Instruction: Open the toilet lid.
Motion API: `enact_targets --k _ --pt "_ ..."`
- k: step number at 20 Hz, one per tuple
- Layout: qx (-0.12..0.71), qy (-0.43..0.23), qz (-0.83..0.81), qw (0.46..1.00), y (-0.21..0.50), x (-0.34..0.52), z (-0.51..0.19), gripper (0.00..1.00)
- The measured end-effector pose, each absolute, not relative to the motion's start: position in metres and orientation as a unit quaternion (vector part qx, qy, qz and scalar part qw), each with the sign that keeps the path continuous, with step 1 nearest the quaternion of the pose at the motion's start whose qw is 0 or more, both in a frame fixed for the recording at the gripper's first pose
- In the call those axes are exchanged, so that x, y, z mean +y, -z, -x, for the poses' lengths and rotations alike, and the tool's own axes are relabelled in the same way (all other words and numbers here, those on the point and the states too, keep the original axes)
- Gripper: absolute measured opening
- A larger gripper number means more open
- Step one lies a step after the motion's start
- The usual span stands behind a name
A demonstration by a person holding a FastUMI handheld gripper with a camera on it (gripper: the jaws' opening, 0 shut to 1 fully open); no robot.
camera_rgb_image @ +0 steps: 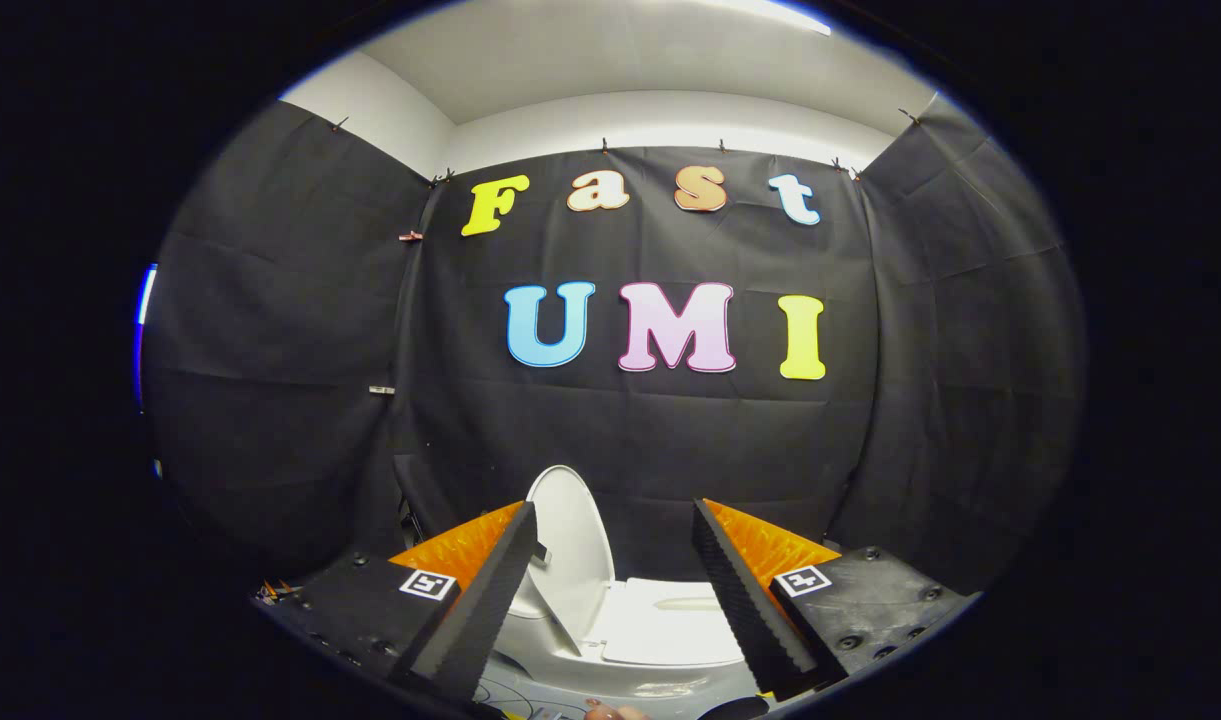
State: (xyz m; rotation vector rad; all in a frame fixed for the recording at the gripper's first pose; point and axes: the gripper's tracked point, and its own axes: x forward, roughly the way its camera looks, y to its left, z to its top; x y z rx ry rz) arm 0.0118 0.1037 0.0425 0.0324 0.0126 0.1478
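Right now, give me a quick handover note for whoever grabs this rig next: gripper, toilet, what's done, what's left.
Gripper: open, fingers spread wide, holding nothing, not touching the toilet.
Toilet: just beyond and below the fingers, seen between them, against the black cloth wall.
Lid: already raised, standing roughly upright by the left finger; the seat below lies down.
Done: the lid looks open.
Left: probably only to check that the lid stays up on its own, then draw the gripper away.
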Motion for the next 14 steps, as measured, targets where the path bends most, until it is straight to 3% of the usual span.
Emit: enact_targets --k 14 --pt "0.012 -0.067 -0.009 0.998 -0.04 0.1092 -0.0152 1.0"
